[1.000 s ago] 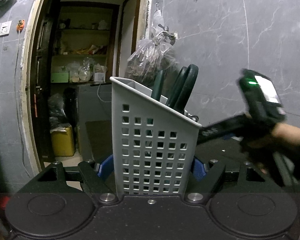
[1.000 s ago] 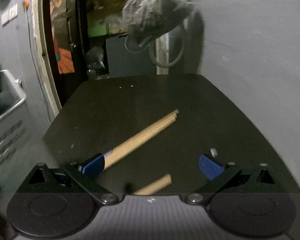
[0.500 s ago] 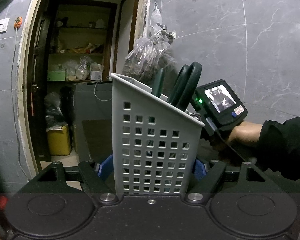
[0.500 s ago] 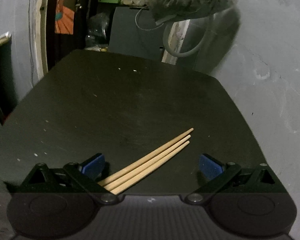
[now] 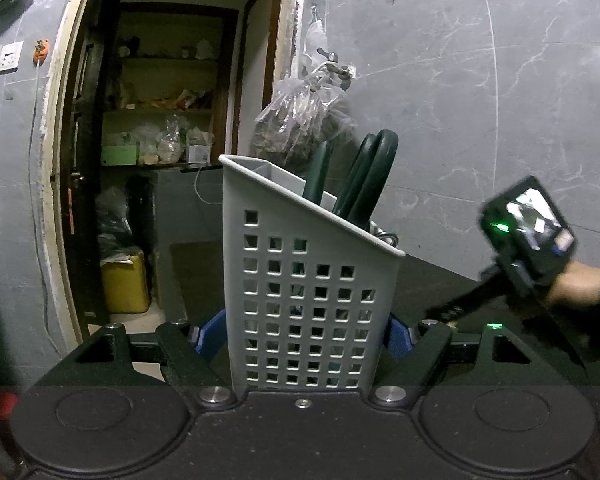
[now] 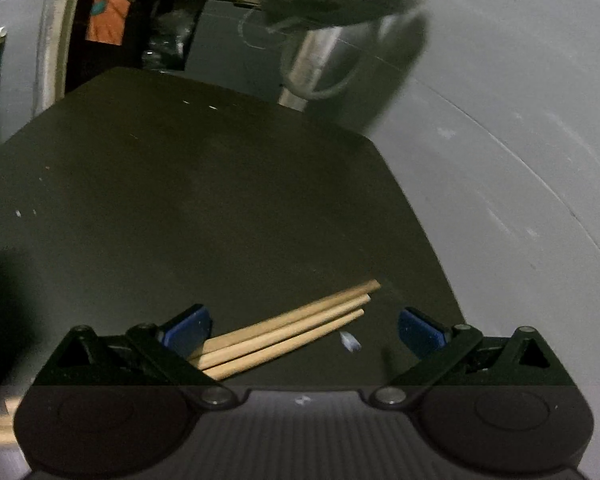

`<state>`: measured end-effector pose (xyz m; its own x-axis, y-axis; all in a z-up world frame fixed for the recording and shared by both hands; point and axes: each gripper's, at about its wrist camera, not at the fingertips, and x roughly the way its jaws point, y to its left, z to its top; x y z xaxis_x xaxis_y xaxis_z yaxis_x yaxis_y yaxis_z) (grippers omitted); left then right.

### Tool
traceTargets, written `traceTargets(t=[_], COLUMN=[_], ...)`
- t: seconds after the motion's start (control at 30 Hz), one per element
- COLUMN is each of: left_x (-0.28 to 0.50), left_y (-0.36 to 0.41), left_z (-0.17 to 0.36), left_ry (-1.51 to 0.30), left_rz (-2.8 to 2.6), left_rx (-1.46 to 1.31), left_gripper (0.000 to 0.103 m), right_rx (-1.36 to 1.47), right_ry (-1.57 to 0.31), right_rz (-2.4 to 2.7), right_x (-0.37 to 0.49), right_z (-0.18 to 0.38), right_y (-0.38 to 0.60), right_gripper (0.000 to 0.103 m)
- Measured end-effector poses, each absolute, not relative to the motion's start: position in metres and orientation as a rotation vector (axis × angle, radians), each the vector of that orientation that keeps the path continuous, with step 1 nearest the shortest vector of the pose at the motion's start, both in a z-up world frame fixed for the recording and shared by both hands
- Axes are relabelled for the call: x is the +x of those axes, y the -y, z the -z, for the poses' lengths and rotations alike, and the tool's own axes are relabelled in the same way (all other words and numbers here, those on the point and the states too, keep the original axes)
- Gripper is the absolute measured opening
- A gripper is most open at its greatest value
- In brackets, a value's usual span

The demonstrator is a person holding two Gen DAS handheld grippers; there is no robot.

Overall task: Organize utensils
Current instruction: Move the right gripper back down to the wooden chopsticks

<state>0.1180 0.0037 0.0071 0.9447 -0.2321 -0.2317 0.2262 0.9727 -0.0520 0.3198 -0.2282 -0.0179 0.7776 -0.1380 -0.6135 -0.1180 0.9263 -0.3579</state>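
1. Your left tongs (image 5: pixel 304 336) clamp the grey utensil holder (image 5: pixel 308 292), steadying it.
2. Your right tongs (image 6: pixel 304 332) stand wide, low over three wooden chopsticks (image 6: pixel 288 328) on the near dark table (image 6: pixel 180 200), likely for pickup.
3. Farther off, green handles (image 5: pixel 374 172) already stand in the holder.

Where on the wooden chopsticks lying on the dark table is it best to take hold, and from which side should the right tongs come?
Grip the chopsticks near the middle of their length, coming from above with the right tongs open, one finger on each long side. They lie flat and side by side on the table, so squeezing across the bundle would probably gather all three at once.
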Motion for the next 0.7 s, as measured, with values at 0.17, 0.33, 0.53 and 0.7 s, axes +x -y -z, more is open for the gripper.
traceTargets(t=[0.17,0.33,0.53,0.7], left_x=[0.116,0.114,0.112,0.113], left_y=[0.0,0.002,0.004,0.006], left_z=[-0.007,-0.007,-0.008,-0.01], left_ry=[-0.237,-0.237,-0.238,-0.239], left_rz=[0.225,0.219,0.212,0.209], left_rx=[-0.021,-0.019,-0.015,-0.009], left_gripper=[0.08,0.08,0.08,0.08], right_rx=[-0.324,-0.226,-0.145,0.06], right_ry=[-0.679,-0.673,-0.511,-0.422], right_rz=[0.065,0.087,0.071,0.11], right_x=[0.287,0.252,0.206,0.154], right_z=[0.022,0.027,0.025,0.031], right_y=[0.26,0.286,0.294,0.293], right_gripper=[0.103,0.103,0.103,0.103])
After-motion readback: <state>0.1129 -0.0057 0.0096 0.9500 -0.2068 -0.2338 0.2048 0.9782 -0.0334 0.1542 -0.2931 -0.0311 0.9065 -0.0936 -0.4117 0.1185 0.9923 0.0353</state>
